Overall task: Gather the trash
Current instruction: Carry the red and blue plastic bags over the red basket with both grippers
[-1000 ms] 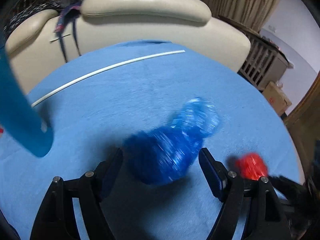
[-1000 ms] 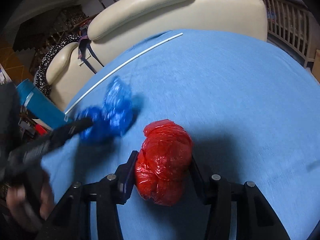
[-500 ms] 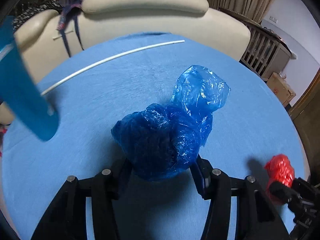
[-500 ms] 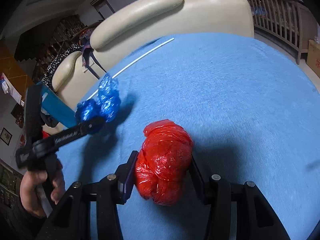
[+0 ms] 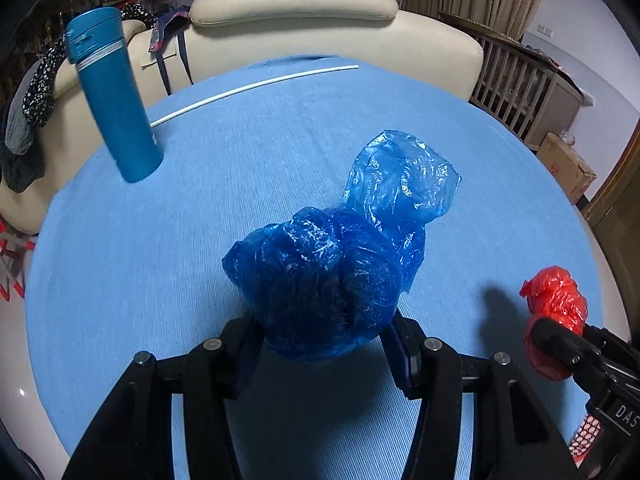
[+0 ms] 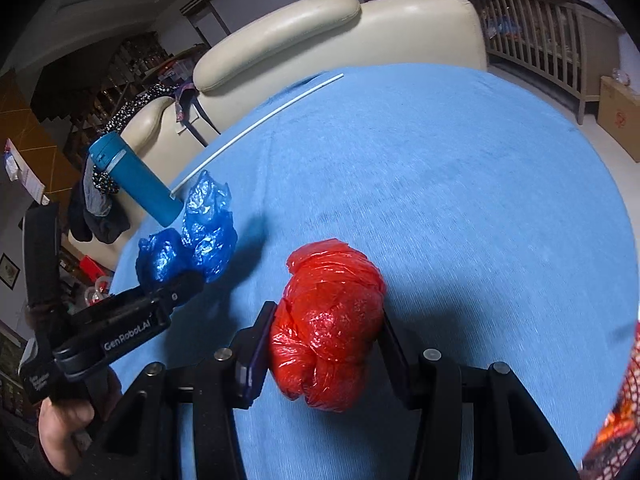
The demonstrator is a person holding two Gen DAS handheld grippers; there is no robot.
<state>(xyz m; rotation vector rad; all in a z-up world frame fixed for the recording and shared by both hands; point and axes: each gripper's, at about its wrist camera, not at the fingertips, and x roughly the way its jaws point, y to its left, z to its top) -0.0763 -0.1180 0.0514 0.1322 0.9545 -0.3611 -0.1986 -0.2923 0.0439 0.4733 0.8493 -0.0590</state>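
Left gripper point(image 5: 322, 330) is clamped on the crumpled blue bag point(image 5: 340, 256), held between its fingers above the blue tablecloth point(image 5: 240, 152). Right gripper point(image 6: 324, 354) is clamped on the red bag point(image 6: 328, 328) likewise. Beyond the left gripper, to its left, stands a teal bottle point(image 5: 114, 96); farther off lies a white rod point(image 5: 252, 86), then the cream sofa point(image 5: 296, 4).

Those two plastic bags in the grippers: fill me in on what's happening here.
A person is collecting trash with two handheld grippers. The left gripper is shut on a crumpled blue plastic bag, and the right gripper is shut on a balled-up red plastic bag. Both bags are held over the blue tablecloth. A teal bottle and a thin white rod remain on the table.
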